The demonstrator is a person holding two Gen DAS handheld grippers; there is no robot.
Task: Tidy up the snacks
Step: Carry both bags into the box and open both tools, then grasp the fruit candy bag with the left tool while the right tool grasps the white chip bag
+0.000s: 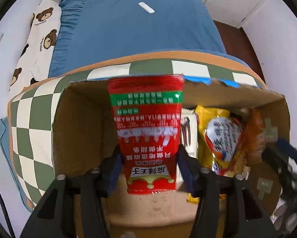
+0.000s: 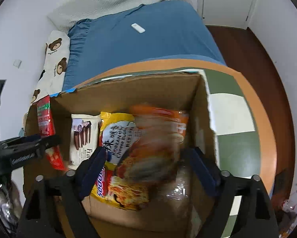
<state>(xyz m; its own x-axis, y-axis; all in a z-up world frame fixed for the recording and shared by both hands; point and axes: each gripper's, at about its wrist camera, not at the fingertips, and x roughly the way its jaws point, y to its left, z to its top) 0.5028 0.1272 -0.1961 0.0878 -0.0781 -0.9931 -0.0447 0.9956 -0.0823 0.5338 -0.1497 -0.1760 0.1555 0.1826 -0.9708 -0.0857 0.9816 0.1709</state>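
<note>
An open cardboard box stands on a green-and-white checkered cloth. My left gripper is shut on a red snack packet and holds it upright over the box's left part; the packet also shows in the right wrist view. My right gripper is open above the box, and a blurred orange packet lies between its spread fingers; whether they touch it is unclear. Inside the box lie a white biscuit packet and a yellow noodle packet.
The checkered cloth covers the surface under the box. Behind is a bed with a blue sheet, a white remote and a bear-print pillow. Dark wood floor lies to the right.
</note>
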